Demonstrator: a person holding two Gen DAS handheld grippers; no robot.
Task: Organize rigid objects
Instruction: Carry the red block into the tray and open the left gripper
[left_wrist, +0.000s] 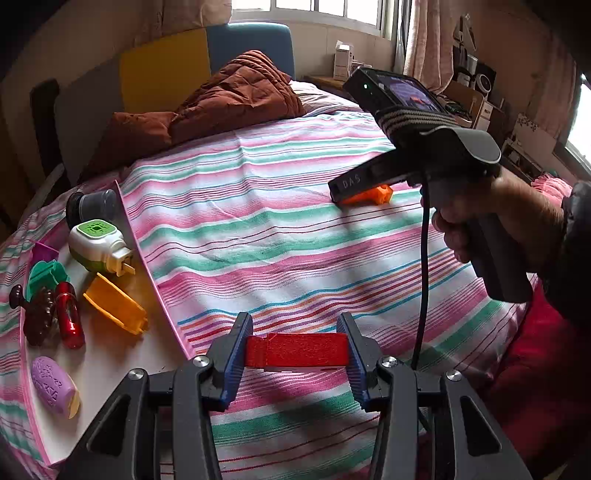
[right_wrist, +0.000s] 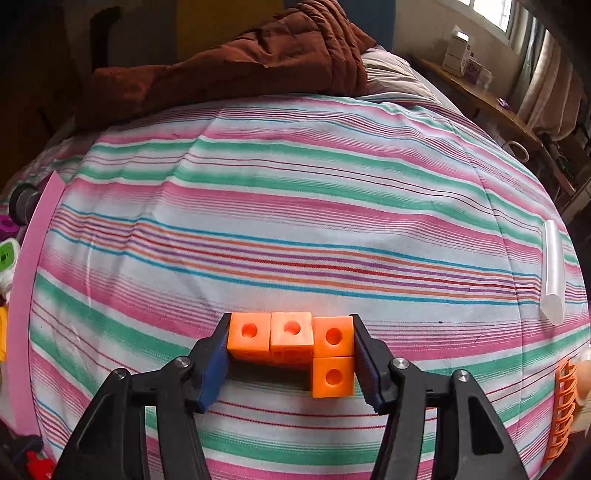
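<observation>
L claw (left_wrist: 295, 350) clamps a red block (left_wrist: 297, 350) crosswise btwn its pads, held over the striped bedsheet (left_wrist: 277, 229) just right of the pink-edged tray (left_wrist: 147, 258) w/ toys. R claw (right_wrist: 290, 350) sits low on the bed, jaws abt half open, pads touching both ends of an orange cube piece (right_wrist: 295, 339), L-shaped, lying on the sheet.

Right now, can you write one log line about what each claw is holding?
left gripper: shut on red block | right gripper: shut on orange cube piece | tray: holds sorted toys
</observation>
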